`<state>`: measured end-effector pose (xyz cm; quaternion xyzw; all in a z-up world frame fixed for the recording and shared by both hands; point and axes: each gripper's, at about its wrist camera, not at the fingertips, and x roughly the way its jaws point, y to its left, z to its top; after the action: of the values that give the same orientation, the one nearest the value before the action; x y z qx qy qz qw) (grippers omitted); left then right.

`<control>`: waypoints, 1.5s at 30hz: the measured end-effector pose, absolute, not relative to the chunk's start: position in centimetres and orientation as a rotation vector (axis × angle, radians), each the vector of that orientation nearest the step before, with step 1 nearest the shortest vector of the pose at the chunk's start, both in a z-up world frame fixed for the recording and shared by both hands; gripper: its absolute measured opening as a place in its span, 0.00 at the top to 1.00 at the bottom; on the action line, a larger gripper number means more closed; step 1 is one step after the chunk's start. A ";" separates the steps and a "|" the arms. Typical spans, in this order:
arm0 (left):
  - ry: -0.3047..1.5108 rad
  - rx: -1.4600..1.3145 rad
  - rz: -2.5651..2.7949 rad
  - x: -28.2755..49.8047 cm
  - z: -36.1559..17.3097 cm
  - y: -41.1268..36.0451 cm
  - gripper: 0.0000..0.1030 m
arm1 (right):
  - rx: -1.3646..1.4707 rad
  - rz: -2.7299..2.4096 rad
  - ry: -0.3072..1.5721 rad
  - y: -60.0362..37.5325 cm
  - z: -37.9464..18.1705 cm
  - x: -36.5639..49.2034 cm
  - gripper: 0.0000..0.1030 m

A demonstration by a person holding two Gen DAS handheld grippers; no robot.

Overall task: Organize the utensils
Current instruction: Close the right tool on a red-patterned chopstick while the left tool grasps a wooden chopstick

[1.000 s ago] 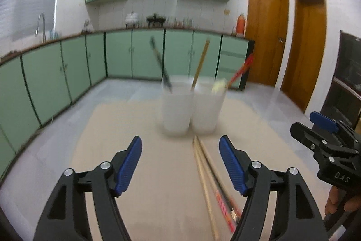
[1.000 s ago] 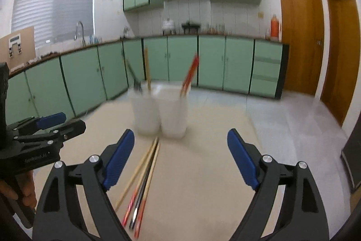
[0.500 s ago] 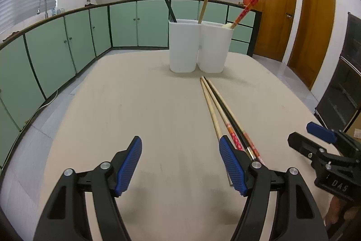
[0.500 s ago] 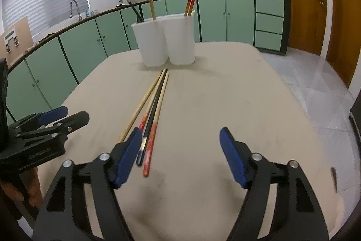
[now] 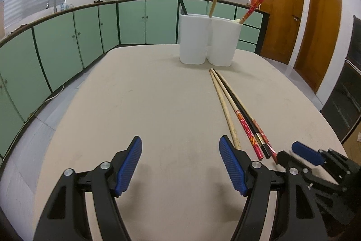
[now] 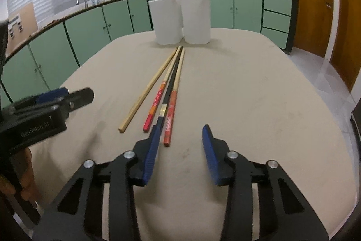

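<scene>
On the beige table (image 5: pixel 140 105), four chopsticks are lying loose in a narrow fan, their far tips gathering just in front of the white double holder (image 6: pixel 182 19) and their near ends spreading toward the camera. Taking the holder as the landmark: the plain wooden chopstick (image 6: pixel 149 92) is lying farthest to its left in the right wrist view, then the red-handled chopstick (image 6: pixel 158 103), the black chopstick (image 6: pixel 169 92) and the orange-red chopstick (image 6: pixel 172 103), the last three lying close alongside one another. More chopsticks are standing upright or leaning inside the holder's two cups.

The left gripper (image 5: pixel 180 164) is pointing downward at the bare table, well short of the holder, with its blue pads spread wide and nothing between them; the wooden chopstick's near end is lying just beside its right pad. A hand is gripping its handle at the lower left edge of the right wrist view.

The right gripper (image 6: pixel 179 150) is tilting down over the chopsticks' near ends, also well short of the holder. Its jaws are closing; the orange-red chopstick's end is lying just ahead of the gap, beside the left pad, which is covering the black chopstick's near end. The pads are pressing on nothing.
</scene>
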<state>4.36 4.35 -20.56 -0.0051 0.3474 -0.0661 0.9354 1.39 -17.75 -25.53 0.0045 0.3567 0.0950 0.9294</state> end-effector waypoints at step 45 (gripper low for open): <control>0.819 0.023 -0.203 5.8 -23.1 -1.2 0.73 | 0.098 0.067 0.673 -23.1 -24.0 2.9 0.95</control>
<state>5.81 -1.17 -23.14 0.0113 0.3976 -0.0985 0.9122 2.93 -23.06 -23.98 0.0479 0.3298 0.0327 0.9423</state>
